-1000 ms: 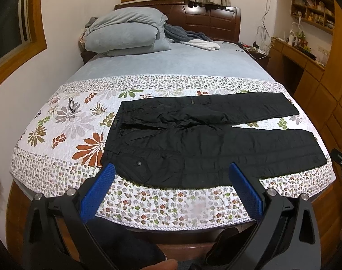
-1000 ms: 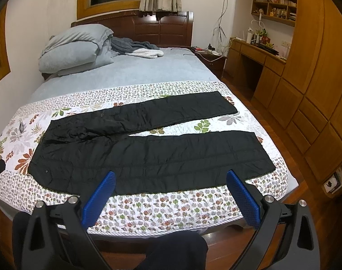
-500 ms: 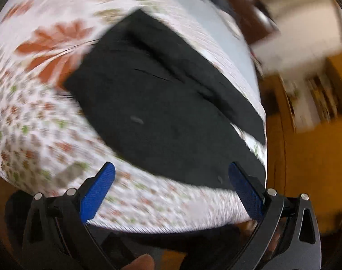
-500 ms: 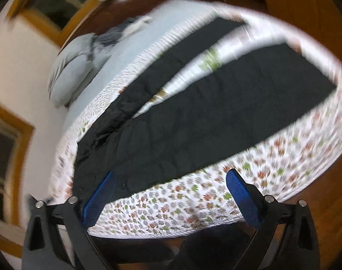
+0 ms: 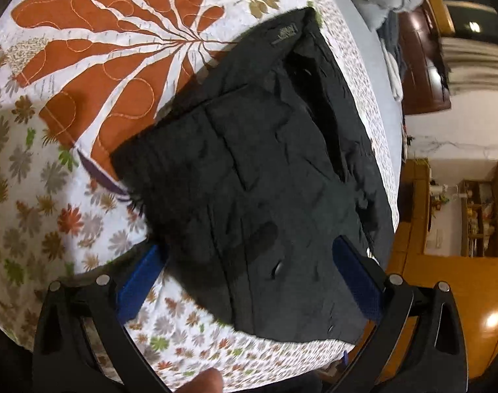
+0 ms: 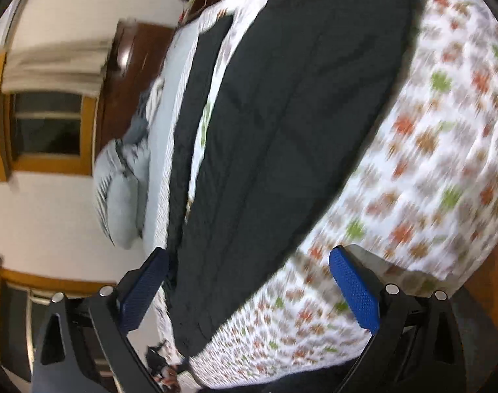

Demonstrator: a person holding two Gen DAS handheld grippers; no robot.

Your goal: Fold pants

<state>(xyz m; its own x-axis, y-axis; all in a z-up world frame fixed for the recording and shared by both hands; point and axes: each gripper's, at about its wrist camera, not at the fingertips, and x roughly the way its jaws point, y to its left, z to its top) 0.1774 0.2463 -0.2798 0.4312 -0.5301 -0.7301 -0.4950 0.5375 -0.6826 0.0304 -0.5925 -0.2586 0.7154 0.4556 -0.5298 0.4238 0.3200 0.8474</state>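
Left wrist: left gripper (image 5: 249, 281) wide over black pants (image 5: 265, 170); waistband label (image 5: 286, 32) unreadable. Right gripper (image 6: 249, 286) wide.

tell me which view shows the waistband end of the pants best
The left wrist view. The waistband end of the black pants fills it sharply, with a small label and pocket seams visible, framed by the open left tongs. The right wrist view shows mainly the legs, blurred by motion, with the waist end small near its lower edge.
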